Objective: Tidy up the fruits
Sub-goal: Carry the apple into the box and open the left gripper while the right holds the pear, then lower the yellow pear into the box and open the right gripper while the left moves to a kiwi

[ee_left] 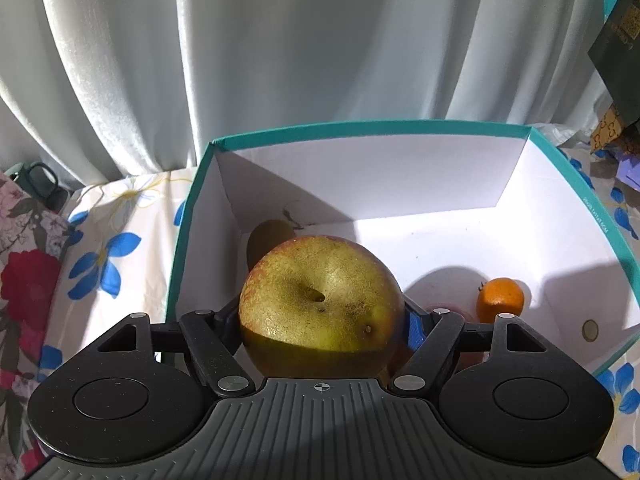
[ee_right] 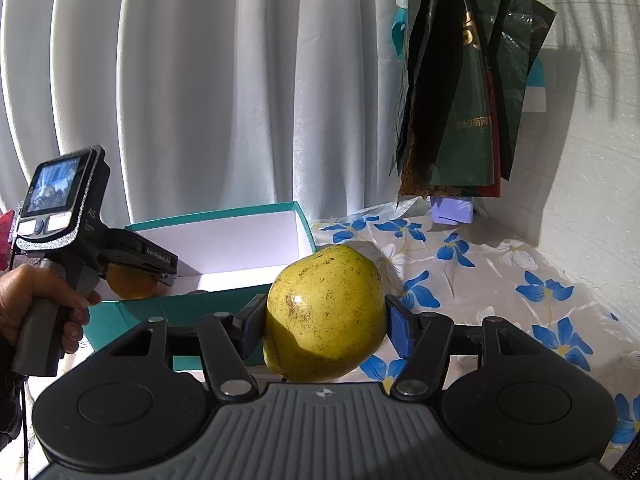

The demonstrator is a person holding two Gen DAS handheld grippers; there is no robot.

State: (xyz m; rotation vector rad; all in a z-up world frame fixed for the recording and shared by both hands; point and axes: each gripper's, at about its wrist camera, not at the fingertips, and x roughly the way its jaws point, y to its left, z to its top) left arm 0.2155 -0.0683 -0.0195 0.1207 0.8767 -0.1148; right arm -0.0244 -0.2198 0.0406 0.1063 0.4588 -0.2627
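My left gripper (ee_left: 322, 312) is shut on a yellow-green apple with a red blush (ee_left: 320, 300) and holds it over the near edge of the teal box (ee_left: 188, 236) with a white inside. In the box lie a small orange (ee_left: 500, 298) at the right and a dark green-brown fruit (ee_left: 268, 240) at the back left, partly hidden by the apple. My right gripper (ee_right: 326, 324) is shut on a yellow pear-like fruit (ee_right: 326, 316), held to the right of the same box (ee_right: 224, 304). The left gripper (ee_right: 140, 268) shows there over the box with its apple.
The table has a white cloth with blue flowers (ee_right: 500, 272). A grey curtain (ee_left: 280, 60) hangs behind the box. Dark bags (ee_right: 460, 100) hang at the right by the white wall. A purple item (ee_right: 452, 210) lies beneath them. A dark green mug (ee_left: 38, 184) stands far left.
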